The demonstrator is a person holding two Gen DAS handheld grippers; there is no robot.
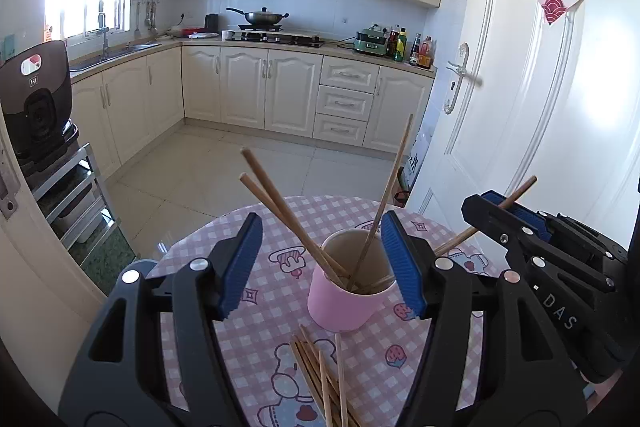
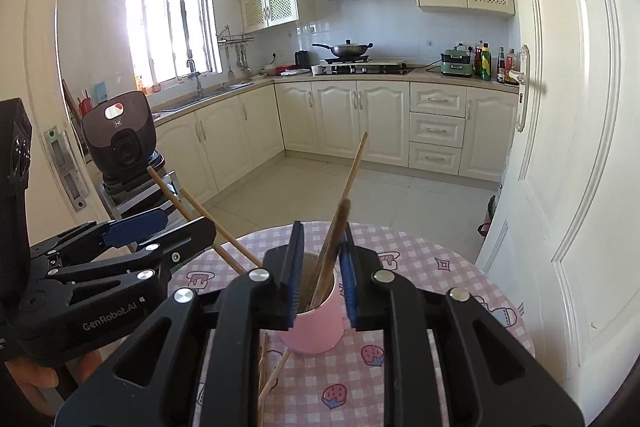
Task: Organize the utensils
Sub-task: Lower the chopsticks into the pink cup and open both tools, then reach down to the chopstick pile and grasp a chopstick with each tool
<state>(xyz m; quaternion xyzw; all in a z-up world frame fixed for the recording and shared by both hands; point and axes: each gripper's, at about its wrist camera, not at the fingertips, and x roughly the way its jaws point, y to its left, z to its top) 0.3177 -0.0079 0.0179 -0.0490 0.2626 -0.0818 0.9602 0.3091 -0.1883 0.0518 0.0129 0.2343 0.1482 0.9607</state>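
A pink cup (image 1: 344, 303) stands on the round table with the pink checked cloth (image 1: 264, 243). Three wooden chopsticks (image 1: 280, 211) lean in it. My left gripper (image 1: 320, 263) is open and empty, its blue pads on either side of the cup. My right gripper (image 2: 320, 279) is over the cup (image 2: 316, 331) and holds a wooden chopstick (image 2: 334, 247) whose lower end is inside the cup. In the left wrist view the right gripper (image 1: 516, 215) shows at the right with that chopstick (image 1: 520, 193) through it. Loose chopsticks (image 1: 320, 379) lie on the cloth in front of the cup.
A white door (image 1: 560, 107) stands close on the right. A dark appliance (image 1: 36, 99) sits on a rack at the left. Kitchen cabinets (image 1: 280, 87) and tiled floor (image 1: 224, 167) lie beyond the table's far edge.
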